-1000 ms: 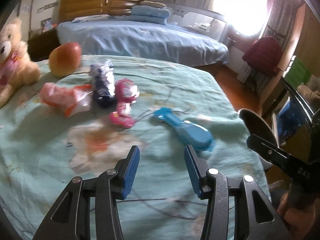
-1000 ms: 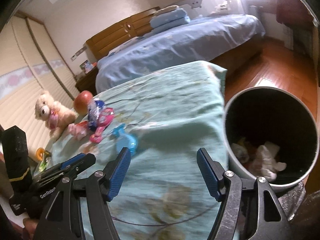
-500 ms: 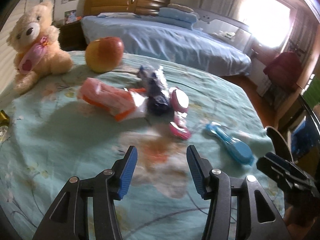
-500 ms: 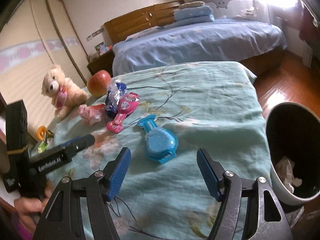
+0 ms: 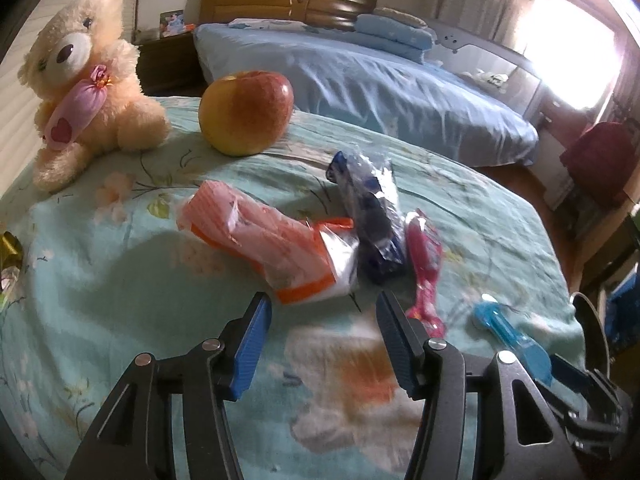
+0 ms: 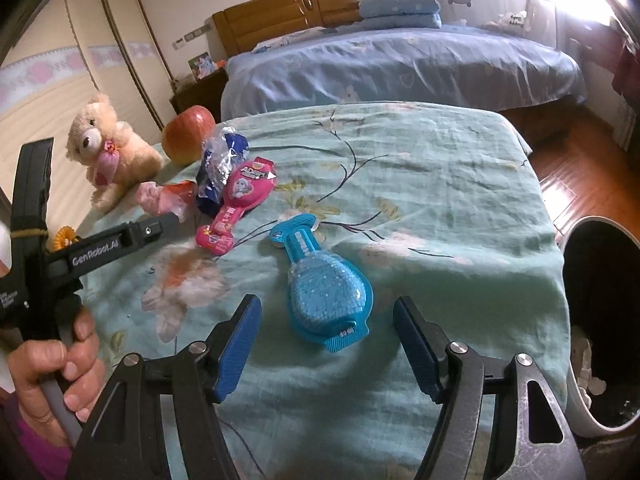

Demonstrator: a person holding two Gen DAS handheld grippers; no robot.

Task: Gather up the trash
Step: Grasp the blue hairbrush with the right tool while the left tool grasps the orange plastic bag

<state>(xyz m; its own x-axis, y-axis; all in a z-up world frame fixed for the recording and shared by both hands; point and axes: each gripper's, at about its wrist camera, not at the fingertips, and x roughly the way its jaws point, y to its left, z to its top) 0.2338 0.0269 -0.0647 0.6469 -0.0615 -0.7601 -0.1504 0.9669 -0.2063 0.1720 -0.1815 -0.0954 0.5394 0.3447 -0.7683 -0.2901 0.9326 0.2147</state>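
Teal floral bedspread, blue bed beyond, wooden floor, left tongs spread

A home bedroom: a bed with blue sheets and a wooden headboard, folded pillows, a teddy bear, wardrobe doors, and wooden flooring.

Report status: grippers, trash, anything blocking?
Left gripper open, lined up on orange wrapper. Right gripper open over blue packet. Bin at right, some trash inside. Nothing blocking.
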